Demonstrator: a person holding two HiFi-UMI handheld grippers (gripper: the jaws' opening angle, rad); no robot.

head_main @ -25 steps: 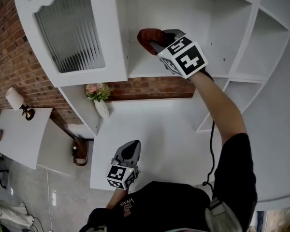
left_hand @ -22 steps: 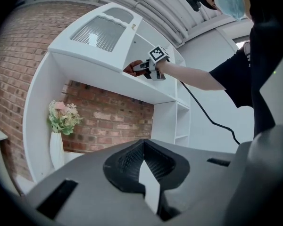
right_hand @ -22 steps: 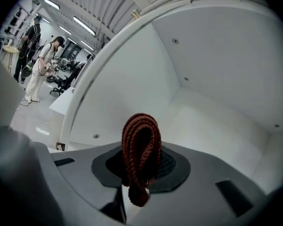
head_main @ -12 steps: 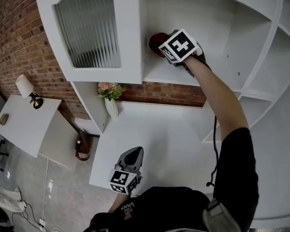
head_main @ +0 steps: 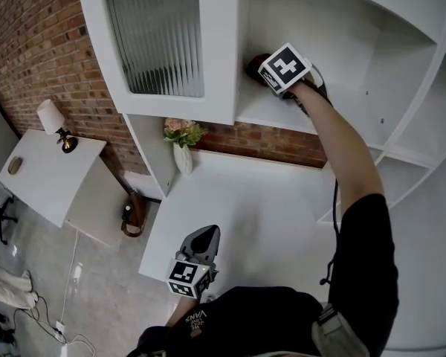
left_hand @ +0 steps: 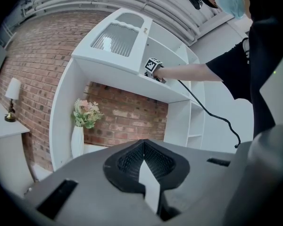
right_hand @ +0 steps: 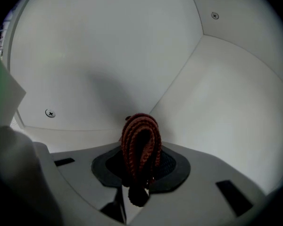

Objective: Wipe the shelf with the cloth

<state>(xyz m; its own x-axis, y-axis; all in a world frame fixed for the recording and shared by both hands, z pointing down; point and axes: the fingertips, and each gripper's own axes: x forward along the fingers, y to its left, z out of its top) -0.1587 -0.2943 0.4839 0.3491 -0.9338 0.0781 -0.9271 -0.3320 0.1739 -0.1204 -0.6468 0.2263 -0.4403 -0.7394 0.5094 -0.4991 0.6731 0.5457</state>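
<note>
High on the far shelf (head_main: 271, 112), the right gripper (head_main: 264, 68) held a bunched red cloth (right_hand: 140, 138), its jaws clenched on the folds, close to the shelf's left back corner. Low and near, the left gripper (head_main: 201, 236) hung over the counter (head_main: 260, 199), its jaws pressed together on nothing. Two risks seemed likely. The cloth was gripped only by a narrow bunch, so a hard push into the corner could drag it free. The outstretched arm could also knock the glass door (head_main: 160, 39) just to the left. Walls closed the shelf at left and back; open room ran rightward along it. A vase (head_main: 183, 157) of flowers stood below, well apart.
</note>
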